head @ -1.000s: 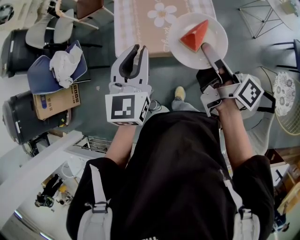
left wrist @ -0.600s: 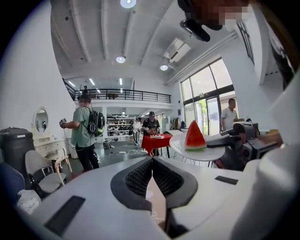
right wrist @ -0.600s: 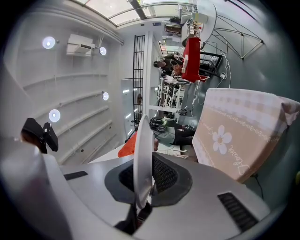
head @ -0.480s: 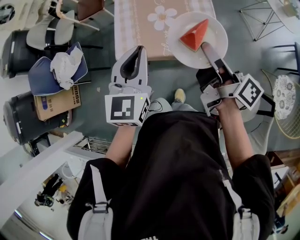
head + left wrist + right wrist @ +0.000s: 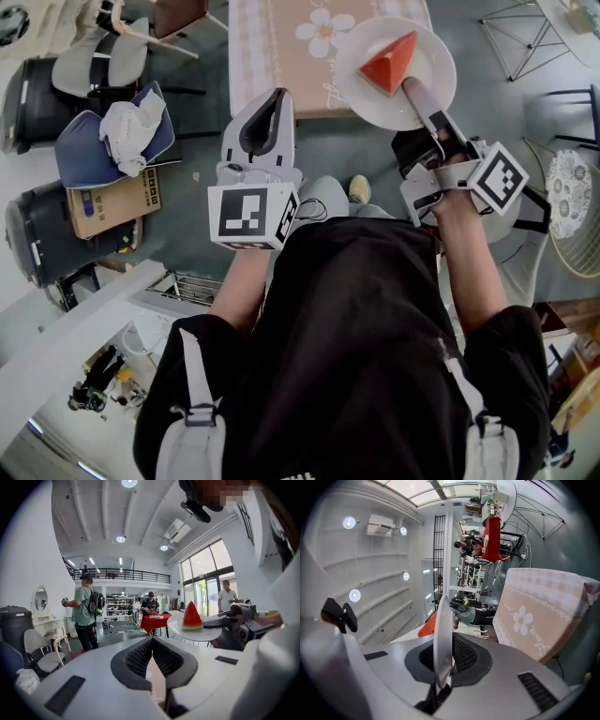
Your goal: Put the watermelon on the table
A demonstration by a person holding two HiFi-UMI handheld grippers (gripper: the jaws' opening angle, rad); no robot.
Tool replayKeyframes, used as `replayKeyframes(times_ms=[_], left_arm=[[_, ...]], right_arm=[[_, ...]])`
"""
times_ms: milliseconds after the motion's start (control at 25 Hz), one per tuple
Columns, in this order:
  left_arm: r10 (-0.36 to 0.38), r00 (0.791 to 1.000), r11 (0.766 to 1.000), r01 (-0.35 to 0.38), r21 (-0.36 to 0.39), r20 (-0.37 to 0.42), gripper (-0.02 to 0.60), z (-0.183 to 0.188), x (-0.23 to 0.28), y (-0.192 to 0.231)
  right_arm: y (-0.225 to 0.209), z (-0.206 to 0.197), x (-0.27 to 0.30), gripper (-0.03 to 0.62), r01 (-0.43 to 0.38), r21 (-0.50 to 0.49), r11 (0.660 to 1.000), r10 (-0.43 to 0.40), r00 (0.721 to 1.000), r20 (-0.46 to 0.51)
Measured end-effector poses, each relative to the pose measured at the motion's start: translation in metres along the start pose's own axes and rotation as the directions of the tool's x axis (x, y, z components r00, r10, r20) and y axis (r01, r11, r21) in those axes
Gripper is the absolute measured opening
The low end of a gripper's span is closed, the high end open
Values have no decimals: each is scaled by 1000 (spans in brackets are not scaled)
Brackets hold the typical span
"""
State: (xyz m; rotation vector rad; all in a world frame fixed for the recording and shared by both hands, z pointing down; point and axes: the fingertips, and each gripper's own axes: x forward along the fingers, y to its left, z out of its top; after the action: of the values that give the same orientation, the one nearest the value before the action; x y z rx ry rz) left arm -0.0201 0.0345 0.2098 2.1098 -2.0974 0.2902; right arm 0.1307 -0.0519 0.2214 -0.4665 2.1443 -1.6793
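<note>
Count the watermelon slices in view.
1. The slice lies on the plate, which the right gripper clamps by the rim, near the table corner. No other shows, though the person hides some floor.

Ahead of me the table (image 5: 272,56) has its clothed top bare to the left of my plate (image 5: 427,75), which overhangs the near right corner. To my left a chair (image 5: 80,150) with a white cloth (image 5: 131,129) and a cardboard box (image 5: 112,202) crowd the floor; to my right stands a wire frame (image 5: 520,33).
</note>
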Motion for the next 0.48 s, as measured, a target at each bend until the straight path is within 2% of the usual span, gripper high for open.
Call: replayKeyframes(times_ms=[480], left_arm=[[-26,1000,1000,26,-3,13,14,0,-10,-9]], right_arm=[[9,-5,-12,18,-14,-13,1000,15,1000,27]])
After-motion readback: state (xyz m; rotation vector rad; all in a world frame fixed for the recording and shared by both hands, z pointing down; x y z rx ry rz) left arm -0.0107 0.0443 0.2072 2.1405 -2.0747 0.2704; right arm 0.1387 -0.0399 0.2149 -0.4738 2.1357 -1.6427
